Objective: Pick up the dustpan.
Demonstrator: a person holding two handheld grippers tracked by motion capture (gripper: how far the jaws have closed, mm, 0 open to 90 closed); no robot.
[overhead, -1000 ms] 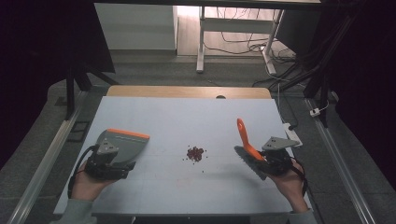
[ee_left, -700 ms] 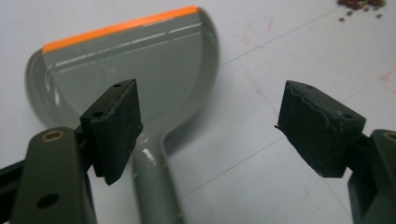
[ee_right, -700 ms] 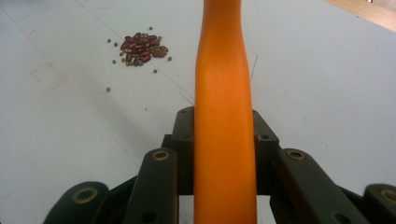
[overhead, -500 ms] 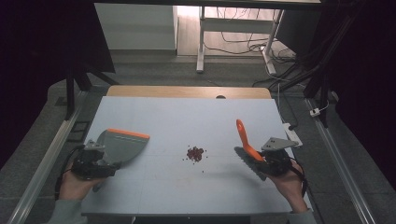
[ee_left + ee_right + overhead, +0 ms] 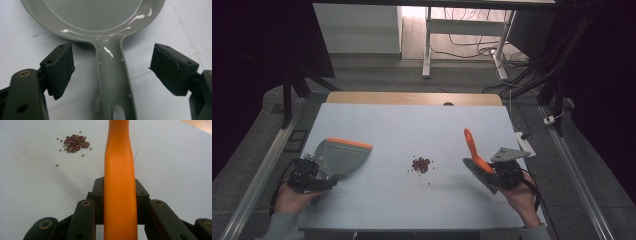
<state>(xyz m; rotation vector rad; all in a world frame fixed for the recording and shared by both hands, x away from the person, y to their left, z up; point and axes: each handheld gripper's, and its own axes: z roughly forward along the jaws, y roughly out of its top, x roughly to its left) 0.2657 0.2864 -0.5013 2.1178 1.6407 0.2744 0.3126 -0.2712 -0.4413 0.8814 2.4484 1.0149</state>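
Dustpan point(image 5: 341, 156), grey with an orange front lip, lying flat on the pale blue bench point(image 5: 412, 125) at its left side, lip turned toward the middle of the surface. In the left gripper view its handle point(image 5: 115, 82) runs down between the two black pads point(image 5: 60, 70) of the left tool point(image 5: 309, 174), which stand wide apart on either side with bench showing in the gaps; the tool is released, touching nothing. A hand point(image 5: 292, 197) holds that tool at the near left edge of the bench. Brush point(image 5: 478, 167), small, with an orange handle point(image 5: 120, 180) rising up and away and grey bristles low toward the bench, held at the right side. In the right gripper view the handle passes straight up between the jaws of the right tool point(image 5: 504, 172), which is clenched on it, both sides pressed against the orange plastic. Grey three-cornered plate sits on top of that tool; a hand point(image 5: 522, 195) carries it from below. Beans point(image 5: 421, 164), a small heap of dark red ones with a few tiny greenish grains scattered round it, lying on the bench between dustpan and brush, apart from both, rather nearer the brush.
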